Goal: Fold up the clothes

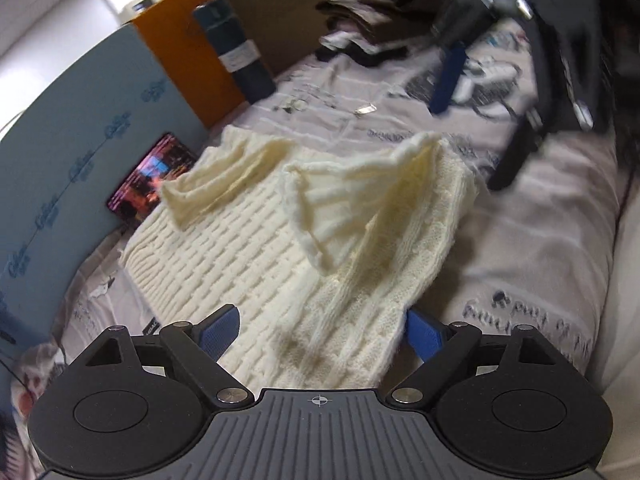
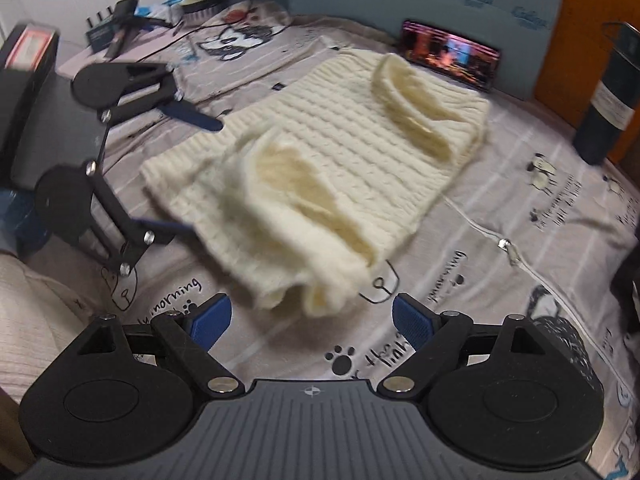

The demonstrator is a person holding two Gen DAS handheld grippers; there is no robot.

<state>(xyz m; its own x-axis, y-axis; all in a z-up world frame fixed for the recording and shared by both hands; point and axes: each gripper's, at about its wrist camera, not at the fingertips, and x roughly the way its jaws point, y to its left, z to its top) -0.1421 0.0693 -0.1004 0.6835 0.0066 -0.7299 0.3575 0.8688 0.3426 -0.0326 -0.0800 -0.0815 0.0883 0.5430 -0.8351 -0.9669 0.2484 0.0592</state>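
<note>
A cream cable-knit sweater (image 1: 256,256) lies on the grey printed bedsheet (image 1: 540,240), both sleeves folded over its body. My left gripper (image 1: 322,328) is open, its blue fingers either side of the sweater's near edge, not closed on it. It also shows in the right wrist view (image 2: 180,172) at the sweater's left edge. The sweater (image 2: 340,136) lies ahead of my right gripper (image 2: 312,320), which is open and empty just short of the near folded sleeve (image 2: 304,240). The right gripper (image 1: 480,116) shows blurred beyond the sweater in the left wrist view.
A lit phone (image 2: 450,54) leans on a blue-grey panel (image 1: 60,140) behind the sweater. An orange box (image 1: 180,40), a dark bottle (image 1: 240,56) and cardboard stand nearby. A pile of dark clothes (image 1: 380,8) lies farther off. A thin cable (image 2: 492,240) crosses the sheet.
</note>
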